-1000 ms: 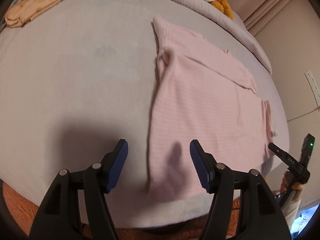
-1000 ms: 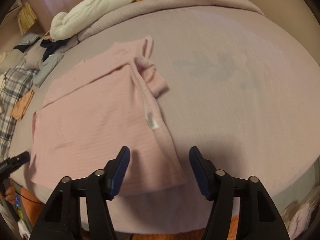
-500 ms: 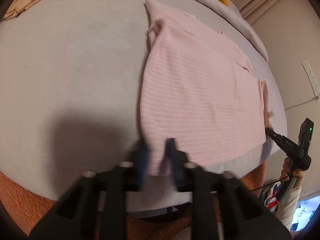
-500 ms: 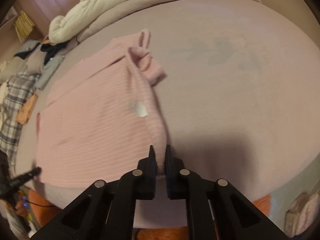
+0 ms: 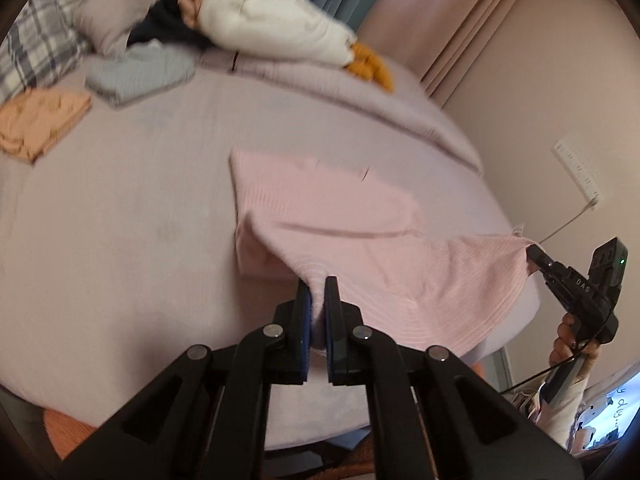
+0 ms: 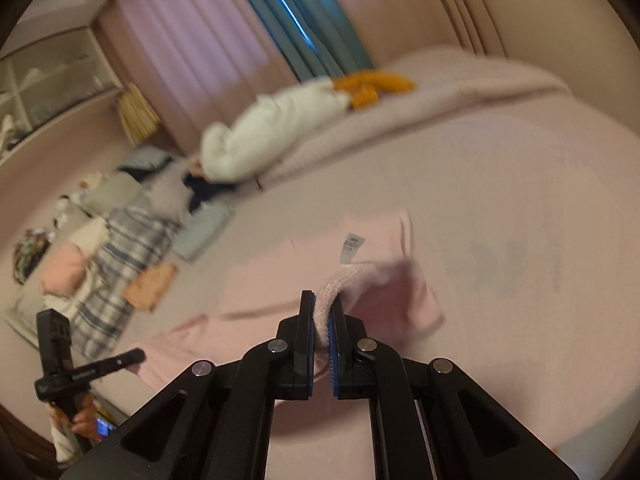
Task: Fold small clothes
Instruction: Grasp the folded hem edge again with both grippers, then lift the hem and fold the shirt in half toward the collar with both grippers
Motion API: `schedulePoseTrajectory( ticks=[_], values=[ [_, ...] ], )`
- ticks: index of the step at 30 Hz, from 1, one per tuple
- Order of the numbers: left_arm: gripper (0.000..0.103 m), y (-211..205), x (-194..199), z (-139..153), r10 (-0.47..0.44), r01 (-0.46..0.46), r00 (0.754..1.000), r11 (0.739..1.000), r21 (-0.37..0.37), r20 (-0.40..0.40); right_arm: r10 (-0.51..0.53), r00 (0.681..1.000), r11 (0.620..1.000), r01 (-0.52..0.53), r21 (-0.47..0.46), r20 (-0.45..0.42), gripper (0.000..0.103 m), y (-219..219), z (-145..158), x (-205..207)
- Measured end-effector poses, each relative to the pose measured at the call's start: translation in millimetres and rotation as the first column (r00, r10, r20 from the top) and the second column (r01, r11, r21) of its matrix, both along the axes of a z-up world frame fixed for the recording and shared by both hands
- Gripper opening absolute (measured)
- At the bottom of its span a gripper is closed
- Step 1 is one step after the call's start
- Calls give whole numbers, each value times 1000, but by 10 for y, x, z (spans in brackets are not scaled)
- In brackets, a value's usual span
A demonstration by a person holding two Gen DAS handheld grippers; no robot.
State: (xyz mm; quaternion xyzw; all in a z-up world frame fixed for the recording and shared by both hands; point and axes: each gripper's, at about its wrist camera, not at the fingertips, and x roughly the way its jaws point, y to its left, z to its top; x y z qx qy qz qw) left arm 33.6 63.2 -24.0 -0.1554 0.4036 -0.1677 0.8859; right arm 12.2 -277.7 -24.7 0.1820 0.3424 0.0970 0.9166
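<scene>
A pink ribbed garment (image 5: 360, 216) lies on the mauve bed (image 5: 120, 220), its near hem lifted off the sheet. My left gripper (image 5: 318, 288) is shut on the hem's left corner. The right gripper (image 5: 534, 252), held by a hand at the right edge of the left wrist view, pinches the hem's other corner, and the cloth sags between the two. In the right wrist view my right gripper (image 6: 323, 306) is shut on the thick pink hem (image 6: 336, 284), a white label (image 6: 351, 246) showing above it. The left gripper (image 6: 134, 356) appears at lower left there.
Folded clothes lie at the far left of the bed: an orange piece (image 5: 40, 120) and a grey-blue piece (image 5: 140, 76). A plaid cloth (image 5: 36, 52), a white padded jacket (image 5: 280, 28) and an orange knit (image 5: 370, 66) sit along the far side. Wall and socket strip (image 5: 576, 168) at right.
Both grippers went from open over the hem corners to shut on them, then rose, lifting the near hem off the bed. The views tilted up toward the far side.
</scene>
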Motion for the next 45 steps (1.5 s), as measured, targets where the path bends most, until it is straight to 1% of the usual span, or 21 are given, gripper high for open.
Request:
schedulePoseTrajectory(
  ticks=[2,5,7,13,18,23,30,35,37,41,43,45],
  values=[
    [5,55,-46,108,0,0,1000,1000,-3,22,-1,999,1000,1,4,45,7,15,129,-61],
    [5,91,-142,214,-1,2,999,1000,-16,34,-17,997,1000,16,8,80,7,13,213,-112],
    [5,104,-188,242,-6,7,1000,1000,-26,28,-36,996,999,37,-5,84,7,7,231,-157],
    [5,113,-301,226,-24,24,1000,999,-31,14,-87,994,996,88,-16,58,7,-9,189,-267],
    [5,114,-355,224,-29,29,1000,999,-32,12,-104,993,994,105,-19,59,7,-13,210,-385],
    [5,128,-452,185,-20,20,1000,999,-41,-5,-118,991,993,119,-5,57,7,-41,181,-466],
    [5,100,-575,86,-7,6,999,999,-36,-34,-137,989,991,136,15,47,7,-110,125,-526],
    [5,75,-657,-19,5,-8,997,999,-42,-73,-144,989,990,144,12,41,7,-142,83,-561],
    [5,59,-678,-62,10,-14,996,999,-42,-90,-144,989,989,143,24,37,7,-166,72,-565],
    [5,20,-696,-163,2,-8,992,999,-53,-130,-154,988,988,153,25,30,7,-194,54,-564],
    [5,25,-696,-188,-1,-9,990,998,-66,-142,-151,988,988,150,31,28,7,-198,43,-567],
    [5,40,-691,-201,14,-23,989,998,-61,-146,-148,989,989,148,26,28,7,-196,38,-566]
  ],
)
